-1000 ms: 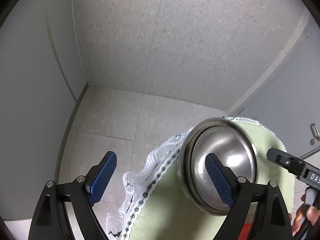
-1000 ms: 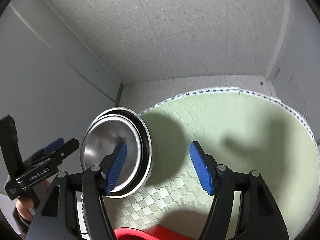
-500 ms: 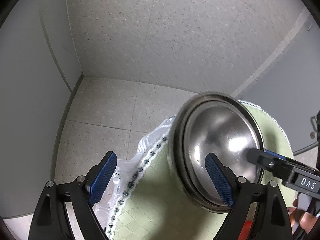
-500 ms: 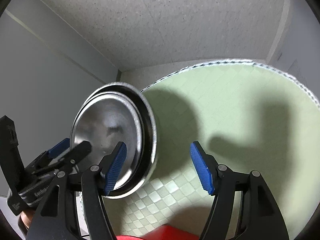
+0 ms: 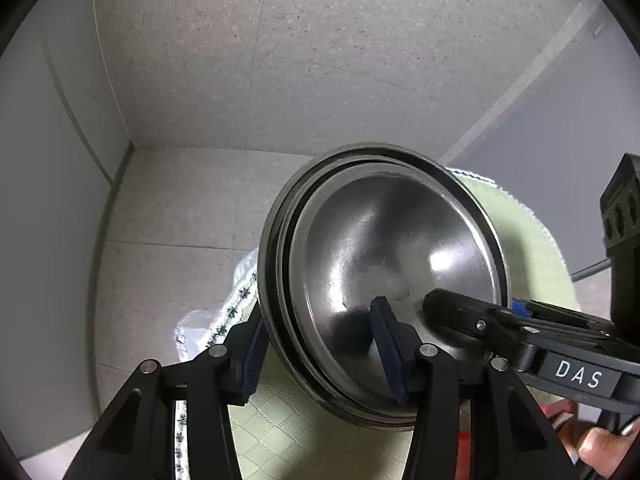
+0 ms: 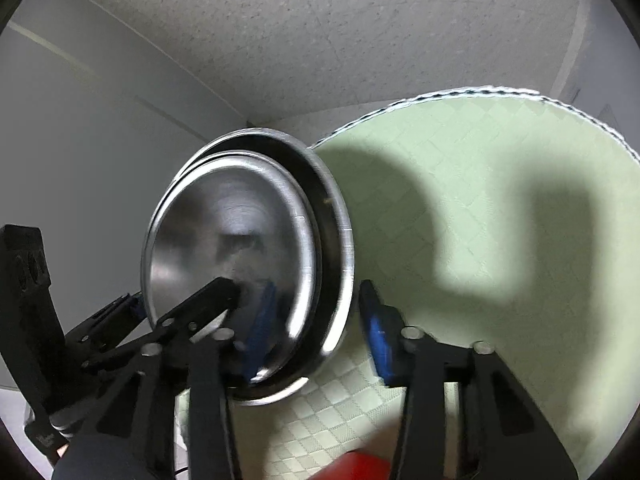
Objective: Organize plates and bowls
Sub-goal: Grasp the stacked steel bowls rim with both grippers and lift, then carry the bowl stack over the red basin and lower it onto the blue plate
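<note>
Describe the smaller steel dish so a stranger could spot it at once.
Start at the round green checked tablecloth. At its edge sits a stack of steel dishes; the smaller dish nests inside the wider one, whose rim rings it, and both tools straddle the stack's rim.

We see silver, mirror-bright steel bowls (image 5: 384, 280) on a pale green tablecloth (image 6: 500, 240) woven in a checker pattern, edged with white lace (image 5: 236, 304) carrying dark motifs. Our grippers are black with blue pads (image 6: 378, 328). The floor (image 5: 280, 60) is speckled grey.
</note>
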Available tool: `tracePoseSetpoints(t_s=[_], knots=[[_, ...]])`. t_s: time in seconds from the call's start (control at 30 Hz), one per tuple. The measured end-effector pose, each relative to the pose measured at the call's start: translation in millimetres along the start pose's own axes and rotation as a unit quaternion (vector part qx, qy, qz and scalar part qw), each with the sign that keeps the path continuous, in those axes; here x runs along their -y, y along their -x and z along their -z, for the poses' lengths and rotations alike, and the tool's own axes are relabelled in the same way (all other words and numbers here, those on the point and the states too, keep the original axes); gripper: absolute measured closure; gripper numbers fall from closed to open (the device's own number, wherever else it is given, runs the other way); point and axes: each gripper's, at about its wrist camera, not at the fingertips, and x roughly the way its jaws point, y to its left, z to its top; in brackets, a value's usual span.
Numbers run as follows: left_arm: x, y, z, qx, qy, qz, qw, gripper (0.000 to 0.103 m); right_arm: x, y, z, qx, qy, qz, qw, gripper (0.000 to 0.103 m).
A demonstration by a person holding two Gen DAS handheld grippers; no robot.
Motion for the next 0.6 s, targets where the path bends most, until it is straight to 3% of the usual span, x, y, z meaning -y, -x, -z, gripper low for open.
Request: tracePoseSetpoints(t_s=[0.37, 0.6], knots=[[0, 17, 11, 0.01, -0.001, 0.004, 0.9999, 0.061, -3, 8, 13, 0.024, -0.007, -0.004, 1.0, 0.063], [6, 61, 20, 0.037, -0.013, 0.015, 0.9991, 0.061, -5, 54, 28, 0.063, 0.005, -0.009, 0.998, 0.063]])
